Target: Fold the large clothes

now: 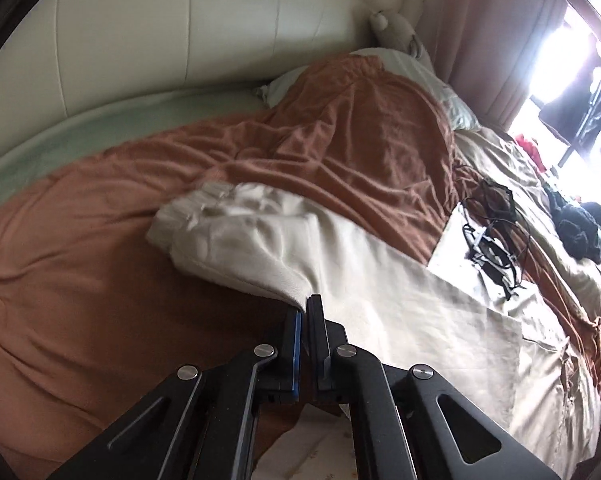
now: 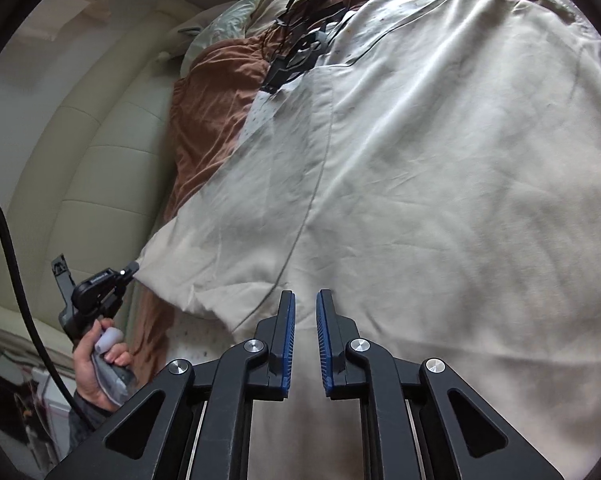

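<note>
The left gripper (image 1: pixel 305 310) is seen clenched, its jaws nearly touching, and a fold of the cream garment (image 1: pixel 380 292) is pinched at the fingertips. From the right wrist camera the same gripper (image 2: pixel 134 266) is seen at the far left, held in a hand (image 2: pixel 96 368), with a corner of the garment (image 2: pixel 420 200) drawn out to its tip. The right gripper (image 2: pixel 305 300) is held released, a clear gap being left between its blue-lined fingers (image 2: pixel 288 344); nothing is grasped. Whether its fingertips touch the cloth cannot be told, but they are placed just over the garment's near part, beside a long seam.

The garment is spread across the bed, stretched from the pinched corner toward the right. In the left wrist view its bunched, gathered end is seen just beyond the jaws, lying on a brown blanket (image 1: pixel 340 132). Further off, a tangle of black cables (image 1: pixel 488 236) is laid on a white sheet at the garment's far edge. Behind the blanket, a pale pillow (image 1: pixel 452 100) is partly covered by it, and a cream padded headboard (image 1: pixel 160 32) is seen. A pile of dark clothes (image 1: pixel 580 228) is seen near the bright window (image 1: pixel 568 60).
</note>
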Tool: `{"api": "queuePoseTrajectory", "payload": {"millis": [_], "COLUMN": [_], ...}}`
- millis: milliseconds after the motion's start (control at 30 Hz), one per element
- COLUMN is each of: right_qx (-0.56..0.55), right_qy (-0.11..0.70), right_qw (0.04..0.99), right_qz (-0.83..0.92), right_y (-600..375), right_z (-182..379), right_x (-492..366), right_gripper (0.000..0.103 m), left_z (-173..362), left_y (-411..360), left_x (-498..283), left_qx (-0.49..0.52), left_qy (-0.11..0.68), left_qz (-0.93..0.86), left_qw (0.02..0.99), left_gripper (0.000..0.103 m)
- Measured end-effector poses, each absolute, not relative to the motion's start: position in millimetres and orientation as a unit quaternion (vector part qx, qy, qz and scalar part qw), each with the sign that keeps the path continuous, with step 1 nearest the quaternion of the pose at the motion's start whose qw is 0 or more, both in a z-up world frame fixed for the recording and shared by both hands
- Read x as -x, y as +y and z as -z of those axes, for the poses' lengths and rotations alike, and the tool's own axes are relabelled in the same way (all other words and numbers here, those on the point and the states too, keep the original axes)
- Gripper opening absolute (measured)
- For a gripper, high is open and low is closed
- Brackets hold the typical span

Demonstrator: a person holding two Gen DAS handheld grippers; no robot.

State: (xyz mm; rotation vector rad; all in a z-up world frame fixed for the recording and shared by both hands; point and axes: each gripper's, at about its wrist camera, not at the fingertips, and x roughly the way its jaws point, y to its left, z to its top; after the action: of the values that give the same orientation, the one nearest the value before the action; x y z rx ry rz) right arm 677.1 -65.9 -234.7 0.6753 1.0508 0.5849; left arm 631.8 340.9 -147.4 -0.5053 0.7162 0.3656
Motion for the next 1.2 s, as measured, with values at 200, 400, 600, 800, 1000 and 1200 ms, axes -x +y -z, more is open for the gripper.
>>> {"api": "queuePoseTrajectory", "payload": {"millis": [200, 400, 600, 800, 1000, 1200], "right_qx": [-0.352, -0.343, -0.313, -0.332, -0.364, -0.373], "right_qy": [0.502, 0.523, 0.53, 0.525, 0.454, 0.41], "right_qw": [0.728, 0.72, 0.729, 0.731, 0.768, 0.806], "right_qz": [-0.307, -0.302, -0.3, -0.284, -0.265, -0.211], "right_y": [-26.6, -10.1, -14.1, -53.7, -143.8, -226.2], "right_z": [254.9, 271.1, 265.7, 244.0, 178.4, 158.3], "right_x": [-673.1, -672.3, -669.5, -667.9, -645.7, -592.1], "right_gripper": [0.009, 0.002, 0.0, 0.0, 0.002, 0.003], "left_z": [86.4, 45.5, -1.3, -23.9, -31.9, -29.0], "left_y": [316.2, 276.5, 219.2, 171.9, 123.3, 68.6], "left_x": [-627.7, -620.4, -609.9, -605.5, -602.4, -604.1], "left_qx": [0.218, 0.202, 0.175, 0.171, 0.164, 0.158], "left_qy": [0.326, 0.318, 0.299, 0.291, 0.293, 0.307], "left_qz": [-0.14, -0.094, -0.025, 0.016, 0.074, 0.13], "left_qw": [0.909, 0.921, 0.938, 0.941, 0.939, 0.93], "left_gripper": [0.003, 0.003, 0.003, 0.003, 0.003, 0.003]}}
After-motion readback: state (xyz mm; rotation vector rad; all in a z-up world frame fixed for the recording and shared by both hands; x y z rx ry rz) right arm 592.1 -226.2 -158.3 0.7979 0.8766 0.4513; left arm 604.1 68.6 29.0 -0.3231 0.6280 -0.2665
